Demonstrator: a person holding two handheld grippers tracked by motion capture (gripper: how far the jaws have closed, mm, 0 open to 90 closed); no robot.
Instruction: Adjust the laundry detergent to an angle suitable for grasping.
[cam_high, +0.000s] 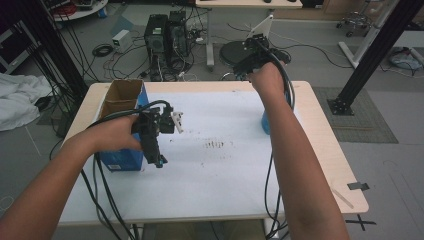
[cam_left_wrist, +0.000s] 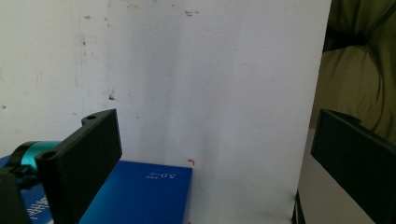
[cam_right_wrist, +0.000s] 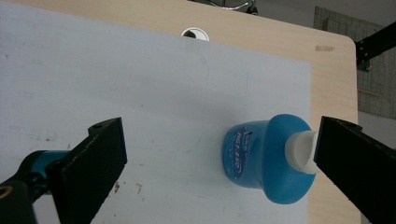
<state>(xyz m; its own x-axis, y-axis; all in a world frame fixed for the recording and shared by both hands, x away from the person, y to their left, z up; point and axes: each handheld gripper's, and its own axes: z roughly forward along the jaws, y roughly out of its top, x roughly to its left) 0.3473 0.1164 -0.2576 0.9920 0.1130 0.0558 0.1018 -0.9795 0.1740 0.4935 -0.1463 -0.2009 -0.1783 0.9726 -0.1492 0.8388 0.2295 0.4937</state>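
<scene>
Tongs (cam_left_wrist: 210, 163) (cam_right_wrist: 219, 163) both spread wide, empty, glossy blue plastic bottle (cam_right_wrist: 266, 158), white cap, matte white sheet (cam_right_wrist: 140, 84).

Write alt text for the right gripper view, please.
A blue bottle with a white cap stands on a white sheet, seen from above between two open black jaws. The wooden table edges the sheet.

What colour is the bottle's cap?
White; the cap tops a blue bottle, clearest in the right gripper view.
</scene>
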